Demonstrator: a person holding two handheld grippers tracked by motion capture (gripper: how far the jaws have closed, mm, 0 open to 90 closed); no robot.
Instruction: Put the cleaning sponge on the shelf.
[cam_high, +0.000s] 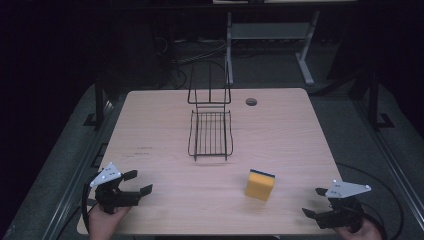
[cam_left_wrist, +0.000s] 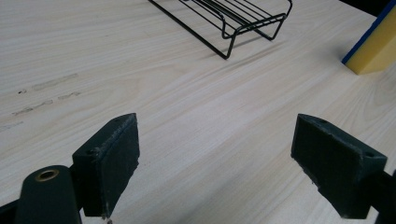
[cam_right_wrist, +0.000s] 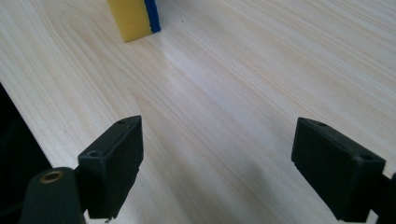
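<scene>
Both grippers (cam_high: 136, 182) (cam_high: 314, 202) with jaws wide, unlabelled yellow sponge (cam_high: 260, 184) between.

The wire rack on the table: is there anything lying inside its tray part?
Nothing lies in the wire rack; bare table shows between its bars. The sponge stands apart, nearer the right gripper. The left gripper view cuts off the rack's far part.

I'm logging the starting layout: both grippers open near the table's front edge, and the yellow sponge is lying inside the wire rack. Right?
Not quite. In the high view the sponge stands on the table, apart from the wire rack. Both grippers, left and right, are open.
</scene>
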